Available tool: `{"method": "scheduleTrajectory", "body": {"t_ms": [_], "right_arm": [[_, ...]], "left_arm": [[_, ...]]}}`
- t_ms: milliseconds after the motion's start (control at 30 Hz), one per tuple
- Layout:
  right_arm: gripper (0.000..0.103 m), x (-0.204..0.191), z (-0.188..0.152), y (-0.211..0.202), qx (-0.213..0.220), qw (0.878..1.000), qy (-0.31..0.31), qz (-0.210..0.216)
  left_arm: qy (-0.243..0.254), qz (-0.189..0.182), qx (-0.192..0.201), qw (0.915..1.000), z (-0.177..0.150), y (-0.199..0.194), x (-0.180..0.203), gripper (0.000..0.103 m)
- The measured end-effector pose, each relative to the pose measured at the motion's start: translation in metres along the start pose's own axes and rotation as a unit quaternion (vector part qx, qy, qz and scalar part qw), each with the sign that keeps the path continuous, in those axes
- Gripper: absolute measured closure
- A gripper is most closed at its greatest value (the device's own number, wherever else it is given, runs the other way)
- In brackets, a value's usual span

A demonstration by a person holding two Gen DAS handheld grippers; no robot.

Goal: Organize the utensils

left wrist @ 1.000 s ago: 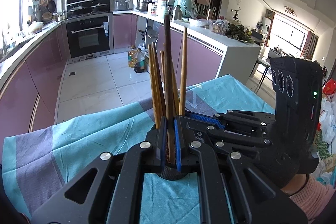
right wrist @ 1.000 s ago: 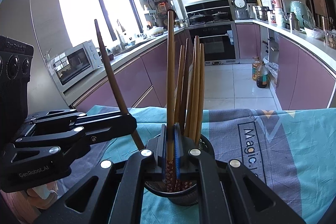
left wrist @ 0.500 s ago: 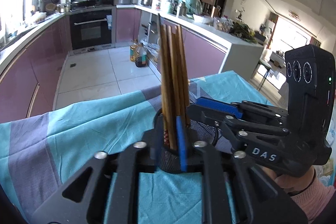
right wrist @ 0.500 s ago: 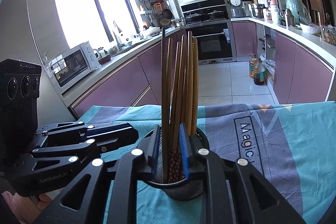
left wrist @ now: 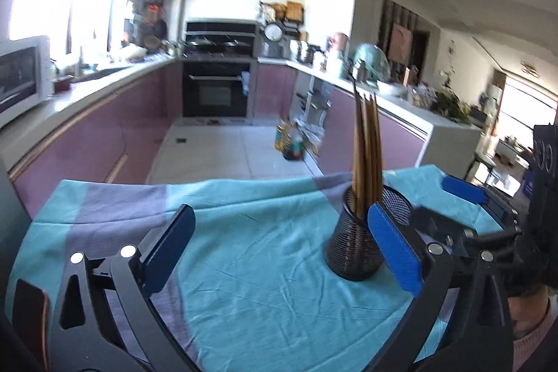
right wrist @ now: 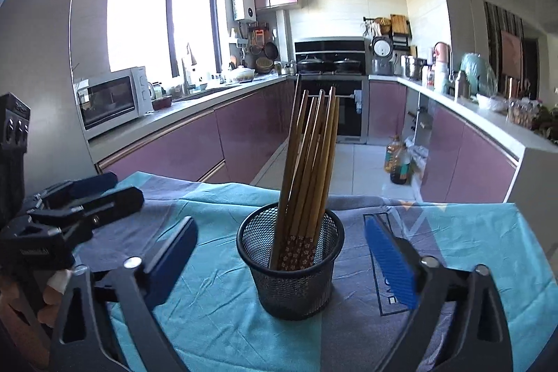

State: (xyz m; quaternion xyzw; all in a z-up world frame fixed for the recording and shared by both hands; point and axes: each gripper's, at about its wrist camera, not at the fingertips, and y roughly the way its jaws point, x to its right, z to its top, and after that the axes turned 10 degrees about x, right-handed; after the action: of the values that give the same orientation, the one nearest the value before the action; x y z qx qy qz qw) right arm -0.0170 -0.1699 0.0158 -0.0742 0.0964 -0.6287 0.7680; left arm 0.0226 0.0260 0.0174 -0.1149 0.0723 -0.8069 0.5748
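Wooden chopsticks [right wrist: 307,169] stand bundled in the black mesh cup [right wrist: 291,271] on the teal tablecloth [right wrist: 216,312]; the cup wall props them. Long axes near vertical, tips up, patterned ends down, leaning slightly right in right-wrist view. Left gripper [left wrist: 279,248] and right gripper [right wrist: 280,255]: jaws opening wide, holding nothing.

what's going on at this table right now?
A person with a gripper in each hand is sorting utensils. The wooden chopsticks stand bunched in the black mesh cup on the blue cloth. Both the left gripper and right gripper are opening; nothing is held.
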Motion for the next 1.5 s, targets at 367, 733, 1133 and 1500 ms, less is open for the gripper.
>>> {"method": "scheduleTrajectory", "body": {"t_ms": [367,733,1133,1500], "right_arm": [[0.007,-0.012,-0.005,-0.028,0.040,0.999,-0.010,-0.027],[0.007,-0.020,-0.002,-0.050,0.069,0.997,-0.013,-0.038],[0.007,-0.028,0.000,-0.060,0.088,0.995,-0.016,-0.039],[0.007,-0.028,-0.002,-0.062,0.089,0.995,-0.014,-0.041]], "left_arm": [[0.017,0.051,0.064,0.9965,-0.007,-0.058,-0.006,0.005],[0.034,0.087,0.092,0.9914,-0.014,-0.092,-0.005,0.005],[0.044,0.105,0.112,0.9872,-0.013,-0.109,-0.003,0.005],[0.049,0.111,0.123,0.9850,-0.012,-0.116,0.001,0.005]]}}
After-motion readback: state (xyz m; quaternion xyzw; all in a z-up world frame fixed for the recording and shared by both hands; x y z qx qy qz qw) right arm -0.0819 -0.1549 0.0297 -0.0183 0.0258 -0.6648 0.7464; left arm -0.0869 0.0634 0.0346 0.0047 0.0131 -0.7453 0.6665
